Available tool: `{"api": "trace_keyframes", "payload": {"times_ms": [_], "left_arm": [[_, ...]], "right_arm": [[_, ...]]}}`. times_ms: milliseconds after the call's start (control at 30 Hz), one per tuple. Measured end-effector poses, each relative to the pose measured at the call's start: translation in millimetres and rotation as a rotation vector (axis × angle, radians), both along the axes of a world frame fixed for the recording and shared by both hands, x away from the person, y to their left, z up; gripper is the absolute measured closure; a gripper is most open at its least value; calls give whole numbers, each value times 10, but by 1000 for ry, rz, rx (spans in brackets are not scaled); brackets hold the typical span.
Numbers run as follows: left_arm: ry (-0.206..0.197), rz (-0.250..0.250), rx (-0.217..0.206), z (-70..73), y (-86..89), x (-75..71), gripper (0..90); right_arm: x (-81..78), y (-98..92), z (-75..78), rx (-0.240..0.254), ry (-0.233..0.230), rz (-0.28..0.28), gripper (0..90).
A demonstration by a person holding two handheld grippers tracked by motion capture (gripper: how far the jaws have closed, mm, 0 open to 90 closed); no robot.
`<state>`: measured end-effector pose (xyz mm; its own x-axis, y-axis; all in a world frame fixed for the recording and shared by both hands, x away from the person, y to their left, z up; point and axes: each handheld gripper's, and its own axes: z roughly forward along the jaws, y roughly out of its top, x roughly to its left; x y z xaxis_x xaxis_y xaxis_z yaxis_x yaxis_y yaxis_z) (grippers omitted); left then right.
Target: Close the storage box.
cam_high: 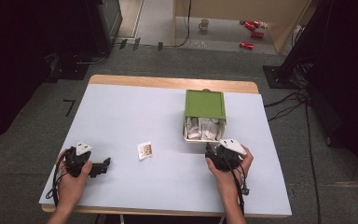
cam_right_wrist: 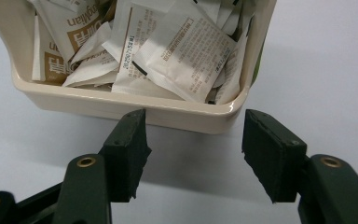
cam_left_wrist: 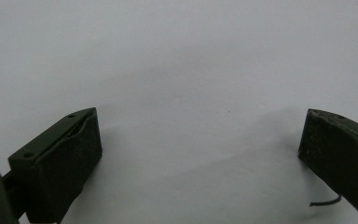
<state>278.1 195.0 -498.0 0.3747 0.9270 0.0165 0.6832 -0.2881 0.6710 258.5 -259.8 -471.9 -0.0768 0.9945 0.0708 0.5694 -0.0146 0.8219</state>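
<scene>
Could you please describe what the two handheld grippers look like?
Both the left gripper and the right gripper are black, each topped by a pale three-cornered plate, with thin dark cables trailing back along bare forearms. The right gripper view shows flat, block-shaped black pads and brass-coloured rivets.

Bare table [cam_high: 121, 116] lies open leftward; only the cream box [cam_right_wrist: 121, 105] blocks the right tongs [cam_right_wrist: 193, 144].

Even overhead light, soft shadows, dark surroundings, slightly blurry
</scene>
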Motion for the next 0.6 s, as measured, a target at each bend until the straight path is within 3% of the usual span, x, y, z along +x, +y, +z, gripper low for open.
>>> {"api": "trace_keyframes", "payload": {"times_ms": [300,600], "left_arm": [[0,0,0,0,0,0,0],[0,0,0,0,0,0,0]], "right_arm": [[116,-3,1,-18,3,-66,352],[160,-34,6,-21,16,-66,324]]}}
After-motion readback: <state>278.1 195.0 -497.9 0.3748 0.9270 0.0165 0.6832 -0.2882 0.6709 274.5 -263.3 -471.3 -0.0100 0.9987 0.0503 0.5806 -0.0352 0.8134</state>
